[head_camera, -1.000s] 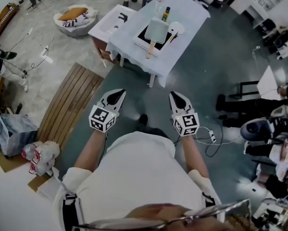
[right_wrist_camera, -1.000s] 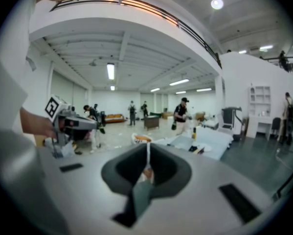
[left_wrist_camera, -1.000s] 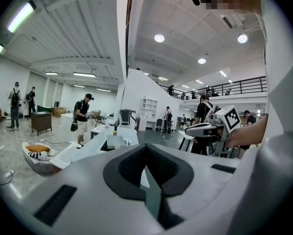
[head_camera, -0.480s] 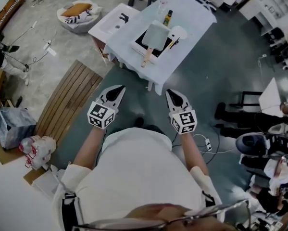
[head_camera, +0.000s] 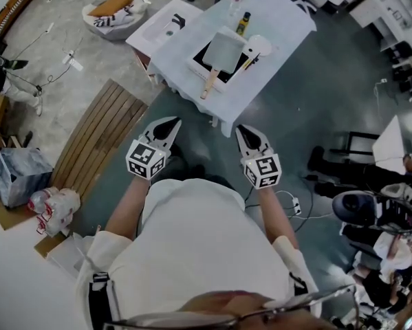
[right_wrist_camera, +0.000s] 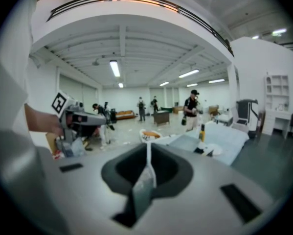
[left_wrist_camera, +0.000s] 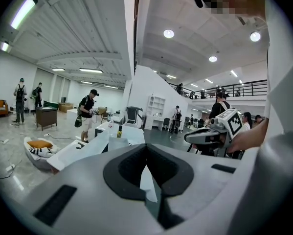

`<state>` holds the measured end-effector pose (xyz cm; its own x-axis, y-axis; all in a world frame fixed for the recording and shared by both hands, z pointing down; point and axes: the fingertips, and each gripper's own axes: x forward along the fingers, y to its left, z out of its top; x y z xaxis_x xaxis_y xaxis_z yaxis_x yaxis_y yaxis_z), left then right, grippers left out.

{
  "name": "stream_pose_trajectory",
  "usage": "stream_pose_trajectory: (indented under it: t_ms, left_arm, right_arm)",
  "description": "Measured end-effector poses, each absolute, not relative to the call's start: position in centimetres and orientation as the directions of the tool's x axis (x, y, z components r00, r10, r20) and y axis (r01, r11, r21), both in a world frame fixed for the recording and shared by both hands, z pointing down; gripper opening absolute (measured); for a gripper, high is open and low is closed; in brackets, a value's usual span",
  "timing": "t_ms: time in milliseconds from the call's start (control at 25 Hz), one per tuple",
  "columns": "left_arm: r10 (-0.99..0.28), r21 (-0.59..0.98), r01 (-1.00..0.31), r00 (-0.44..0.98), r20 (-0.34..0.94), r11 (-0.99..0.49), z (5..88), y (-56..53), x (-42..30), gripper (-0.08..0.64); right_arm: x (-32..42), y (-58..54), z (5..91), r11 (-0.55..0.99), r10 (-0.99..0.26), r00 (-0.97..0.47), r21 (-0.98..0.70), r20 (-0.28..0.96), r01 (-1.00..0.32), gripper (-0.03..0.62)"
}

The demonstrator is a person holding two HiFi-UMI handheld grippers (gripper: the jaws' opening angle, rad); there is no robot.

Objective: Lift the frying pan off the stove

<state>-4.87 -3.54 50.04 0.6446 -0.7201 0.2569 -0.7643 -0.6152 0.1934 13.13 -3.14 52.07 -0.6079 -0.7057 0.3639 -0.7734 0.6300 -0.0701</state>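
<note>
The frying pan (head_camera: pixel 225 49) is a grey rectangular pan with a wooden handle (head_camera: pixel 209 84). It rests on a black stove (head_camera: pixel 203 56) on the white-clothed table (head_camera: pixel 278 26). Both grippers hang over the grey floor, short of the table's near edge. My left gripper (head_camera: pixel 170 122) is shut and holds nothing; my right gripper (head_camera: pixel 241 128) is shut and holds nothing too. In the left gripper view the closed tips (left_wrist_camera: pixel 147 149) aim toward the table (left_wrist_camera: pixel 104 142), and the right gripper (left_wrist_camera: pixel 212 133) shows to the side. In the right gripper view the tips (right_wrist_camera: pixel 147 150) are pressed together.
A dark bottle (head_camera: pixel 243 22) and a white ladle (head_camera: pixel 256 45) stand by the pan. A small white side table (head_camera: pixel 157 31) adjoins the left. A wooden pallet (head_camera: pixel 99 143) lies on the floor at left, a cable (head_camera: pixel 295 201) at right. People sit at the far right (head_camera: pixel 391 177).
The table has drifted lower and nearer in the head view as I step toward it. Both grippers keep their pose and stay shut.
</note>
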Motion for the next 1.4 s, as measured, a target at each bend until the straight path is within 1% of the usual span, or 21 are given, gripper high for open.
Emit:
stream_pose_trajectory:
  t_ms: [480, 720, 920, 1120, 1400]
  left_arm:
    - [-0.645, 0.228, -0.7, 0.713, 0.276, -0.676, 52.2, -12.4, -5.2, 0.031]
    - [-0.578, 0.254, -0.65, 0.756, 0.306, -0.716, 54.0, -17.9, -5.2, 0.031]
    - [-0.504, 0.284, -0.595, 0.796, 0.336, -0.752, 56.1, -22.0, -4.8, 0.031]
    - [-0.398, 0.334, -0.516, 0.843, 0.362, -0.789, 58.6, -24.7, -4.2, 0.031]
    - [-0.248, 0.456, -0.423, 0.884, 0.396, -0.783, 63.5, -27.4, -2.9, 0.032]
  right_arm:
    - [11.7, -9.9, 54.3, 0.562, -0.729, -0.549, -0.099, 0.408, -0.821, 0.035]
    - [10.9, -14.0, 55.5, 0.505, -0.744, -0.504, -0.125, 0.439, -0.854, 0.035]
    - [9.8, -17.0, 57.4, 0.466, -0.732, -0.483, -0.164, 0.481, -0.87, 0.035]
    - [8.3, -19.0, 59.7, 0.418, -0.707, -0.466, -0.217, 0.533, -0.882, 0.037]
    - [7.0, -21.1, 63.3, 0.341, -0.67, -0.459, -0.307, 0.584, -0.889, 0.042]
